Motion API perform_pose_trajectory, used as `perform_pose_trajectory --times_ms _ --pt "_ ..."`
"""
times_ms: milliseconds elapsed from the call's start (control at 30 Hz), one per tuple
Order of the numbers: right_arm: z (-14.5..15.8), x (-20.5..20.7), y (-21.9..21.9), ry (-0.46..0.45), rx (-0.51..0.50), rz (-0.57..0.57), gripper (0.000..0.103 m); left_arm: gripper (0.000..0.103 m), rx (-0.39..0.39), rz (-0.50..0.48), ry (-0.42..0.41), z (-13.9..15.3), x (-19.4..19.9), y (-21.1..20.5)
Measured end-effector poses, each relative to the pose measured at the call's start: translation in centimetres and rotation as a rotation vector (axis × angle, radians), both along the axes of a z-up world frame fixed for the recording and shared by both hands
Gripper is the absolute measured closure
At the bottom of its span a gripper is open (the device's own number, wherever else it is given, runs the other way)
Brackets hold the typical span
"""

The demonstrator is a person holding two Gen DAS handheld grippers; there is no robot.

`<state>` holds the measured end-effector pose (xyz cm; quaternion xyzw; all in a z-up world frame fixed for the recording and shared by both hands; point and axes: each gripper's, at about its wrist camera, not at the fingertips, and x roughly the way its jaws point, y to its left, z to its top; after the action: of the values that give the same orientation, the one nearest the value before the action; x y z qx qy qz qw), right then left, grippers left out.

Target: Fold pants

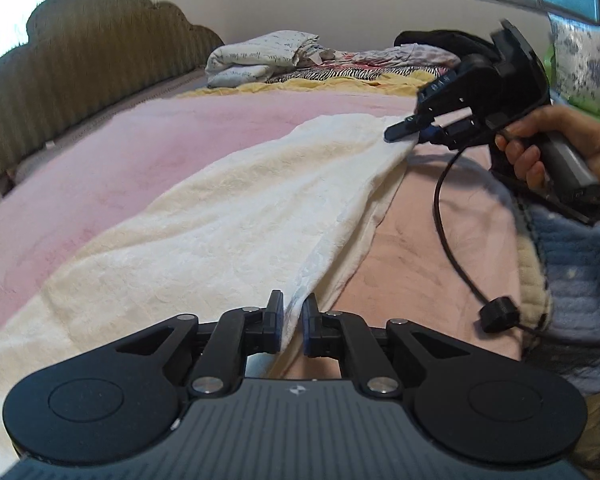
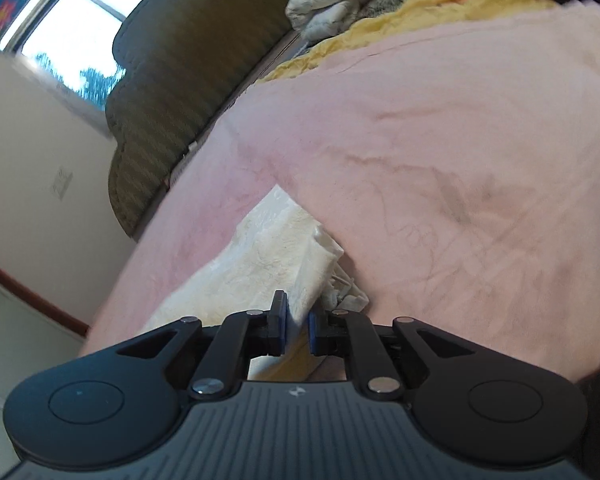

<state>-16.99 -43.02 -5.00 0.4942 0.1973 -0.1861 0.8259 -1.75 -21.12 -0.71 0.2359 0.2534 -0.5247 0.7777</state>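
Note:
The cream-white pants [image 1: 228, 220] lie stretched across the pink blanket [image 1: 120, 148] on the bed. My left gripper [image 1: 293, 322] is shut on the near edge of the pants, cloth pinched between its blue pads. My right gripper [image 1: 410, 128] is shut on the far end of the pants and holds it a little above the bed. In the right wrist view the right gripper [image 2: 297, 326] pinches the cream cloth [image 2: 260, 264], which hangs down toward the pink blanket [image 2: 440, 140].
A padded olive headboard [image 1: 72, 64] runs along the left. A pile of folded clothes and a yellow sheet [image 1: 284, 60] sits at the far end of the bed. A black cable [image 1: 448, 216] hangs from the right gripper. Windows are behind.

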Motion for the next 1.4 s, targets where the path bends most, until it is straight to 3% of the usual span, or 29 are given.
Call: perform_pose_trajectory --times_ms 33,100,167,200,233,267,333,467,567,700,733,767,800,900,1000,1067,1200,1300,1400 --pt "0.1 -0.5 0.1 -0.001 0.01 -0.02 0.087 0.088 -0.012 0.002 0.018 0.4 0.1 0.3" --pt "0.4 -1.6 0.6 0.012 0.02 -0.052 0.068 0.084 -0.054 -0.01 0.044 1.7 0.3 1.0" --pt "0.1 -2.7 0.8 -0.038 0.088 -0.053 0.027 0.078 -0.108 -0.016 0.057 3.2 0.4 1.6" --pt "-0.2 -3.1 0.9 -0.076 0.124 -0.044 0.027 0.075 -0.132 -0.008 0.068 3.8 0.7 1.9" --pt "-0.4 -3.3 1.0 -0.095 0.145 -0.029 0.027 0.064 -0.16 0.012 0.081 4.3 1.2 2.2" --pt "-0.5 -3.2 1.2 -0.088 0.148 -0.013 0.027 0.052 -0.187 0.041 0.093 4.6 1.8 2.4" --pt "-0.5 -2.3 1.8 -0.073 0.131 0.018 0.027 0.04 -0.209 0.131 0.092 4.8 3.1 2.8" --pt "-0.3 -0.1 2.4 -0.063 0.112 0.06 0.026 0.038 -0.146 0.329 0.054 3.8 5.5 3.1" --pt "-0.4 0.8 2.0 -0.091 0.157 0.056 0.025 0.037 -0.137 0.397 0.147 2.7 7.5 3.7" --pt "-0.7 2.2 1.7 -0.112 0.138 0.01 0.029 0.037 -0.152 0.441 0.323 1.4 9.5 4.4" --pt "-0.7 2.4 1.7 -0.1 0.121 -0.013 0.046 0.037 -0.161 0.444 0.35 1.1 9.6 4.8" --pt "-0.8 2.4 1.7 -0.082 0.11 -0.038 0.076 0.036 -0.166 0.45 0.372 1.0 9.9 5.0" --pt "-1.0 2.4 1.7 -0.071 0.107 -0.055 0.085 0.036 -0.173 0.459 0.392 0.9 10.1 5.2" --pt "-1.1 2.3 1.8 -0.098 0.102 -0.077 0.089 0.034 -0.227 0.502 0.507 0.2 11.5 6.0" --pt "1.2 3.6 3.3 -0.069 -0.07 -0.028 0.09 0.034 -0.314 0.552 0.642 -0.7 12.9 7.3" --pt "4.1 5.0 5.7 -0.062 -0.252 0.049 0.09 0.033 -0.363 0.571 0.694 -1.1 13.3 8.0" --pt "8.5 8.3 13.1 -0.058 -0.631 0.298 0.09 0.032 -0.458 0.592 0.799 -2.2 14.0 9.3" --pt "8.9 10.5 19.1 -0.04 -0.846 0.531 0.09 0.03 -0.516 0.603 0.86 -2.5 14.4 10.0" --pt "7.5 11.9 23.0 0.036 -0.987 0.654 0.09 0.029 -0.571 0.595 0.926 -2.7 14.5 10.5"
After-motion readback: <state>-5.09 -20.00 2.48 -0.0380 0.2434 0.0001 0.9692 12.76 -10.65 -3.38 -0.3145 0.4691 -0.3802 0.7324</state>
